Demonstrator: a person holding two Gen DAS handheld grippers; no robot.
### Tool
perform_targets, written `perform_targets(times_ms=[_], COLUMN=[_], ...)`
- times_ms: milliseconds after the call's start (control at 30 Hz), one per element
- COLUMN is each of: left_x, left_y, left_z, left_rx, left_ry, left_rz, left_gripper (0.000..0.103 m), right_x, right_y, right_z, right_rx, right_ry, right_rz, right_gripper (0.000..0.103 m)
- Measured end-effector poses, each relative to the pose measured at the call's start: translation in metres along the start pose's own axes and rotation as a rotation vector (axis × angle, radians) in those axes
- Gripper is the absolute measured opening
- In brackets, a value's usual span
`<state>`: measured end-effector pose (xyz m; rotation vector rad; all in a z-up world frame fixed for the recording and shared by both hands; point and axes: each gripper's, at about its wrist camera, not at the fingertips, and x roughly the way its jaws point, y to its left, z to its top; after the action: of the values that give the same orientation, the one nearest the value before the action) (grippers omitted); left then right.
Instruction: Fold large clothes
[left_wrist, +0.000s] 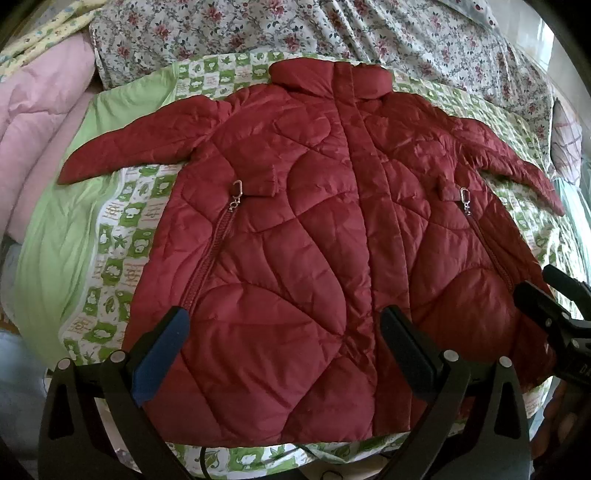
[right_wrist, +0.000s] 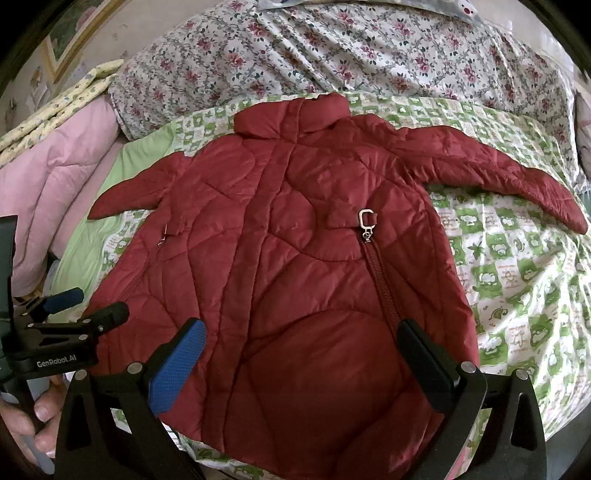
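Note:
A dark red quilted jacket (left_wrist: 314, 240) lies flat, front up, on a green patterned sheet (left_wrist: 122, 236), collar at the far side and both sleeves spread outward. My left gripper (left_wrist: 284, 343) hovers open above the jacket's lower hem area, nothing between its fingers. In the right wrist view the same jacket (right_wrist: 295, 266) fills the middle, with a metal zipper pull (right_wrist: 367, 221) on its right pocket. My right gripper (right_wrist: 301, 350) is open over the lower right part of the jacket. The left gripper (right_wrist: 74, 310) shows at the left edge, held by a hand (right_wrist: 33, 417).
A floral quilt (left_wrist: 332, 29) is bunched along the far side of the bed. A pink comforter (left_wrist: 37, 122) is piled at the left. The right gripper (left_wrist: 554, 306) reaches in at the right edge. Bare green sheet (right_wrist: 517, 280) lies right of the jacket.

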<state>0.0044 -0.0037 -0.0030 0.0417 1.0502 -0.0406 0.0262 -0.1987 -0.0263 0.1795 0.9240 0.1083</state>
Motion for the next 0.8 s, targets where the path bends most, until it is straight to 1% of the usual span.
perform_targets(times_ms=[133,167,200,233,267,333,367,467,533,633,700,800], left_x=[0.009,0.007,0.008,0.006,0.006,0.007,0.011,0.013,0.014,0.015,0.016,0.016], left_y=[0.001,0.001,0.001,0.002,0.002,0.002,0.002,0.004,0.007,0.01,0.013,0.018], left_z=[0.001,0.001,0.002,0.002,0.003,0.004,0.004,0.007,0.01,0.018,0.023,0.033], left_rx=[-0.006,-0.018,-0.02,-0.036,-0.041,-0.035,-0.019,-0.022,-0.029,-0.033,-0.036,-0.034], left_ry=[-0.013,-0.043,-0.049,-0.088,-0.1,-0.084,-0.041,-0.049,-0.05,-0.066,-0.076,-0.101], left_rz=[-0.014,-0.034,-0.038,-0.063,-0.072,-0.066,-0.041,-0.06,-0.085,-0.087,-0.084,-0.046], left_gripper=[0.103,0.103,0.103,0.103,0.103,0.103,0.103,0.103,0.103,0.103,0.103,0.103], right_x=[0.003,0.003,0.004,0.004,0.004,0.006,0.007,0.012,0.013,0.014,0.014,0.013], right_y=[-0.004,-0.005,-0.006,-0.006,-0.008,-0.011,-0.014,-0.026,-0.035,-0.051,-0.065,-0.087], right_z=[0.001,0.001,0.001,0.002,0.002,0.002,0.003,0.004,0.006,0.009,0.012,0.017], right_rx=[0.009,0.011,0.014,0.016,0.019,0.025,0.032,0.059,0.083,0.124,0.157,0.217], right_ry=[0.004,0.005,0.006,0.006,0.005,0.001,0.0,-0.001,-0.003,-0.012,-0.025,-0.04], right_rz=[0.001,0.002,0.001,0.002,0.004,0.008,0.009,0.001,-0.006,-0.01,-0.015,0.012], right_gripper=[0.103,0.103,0.103,0.103,0.103,0.103,0.103,0.103,0.103,0.103,0.103,0.103])
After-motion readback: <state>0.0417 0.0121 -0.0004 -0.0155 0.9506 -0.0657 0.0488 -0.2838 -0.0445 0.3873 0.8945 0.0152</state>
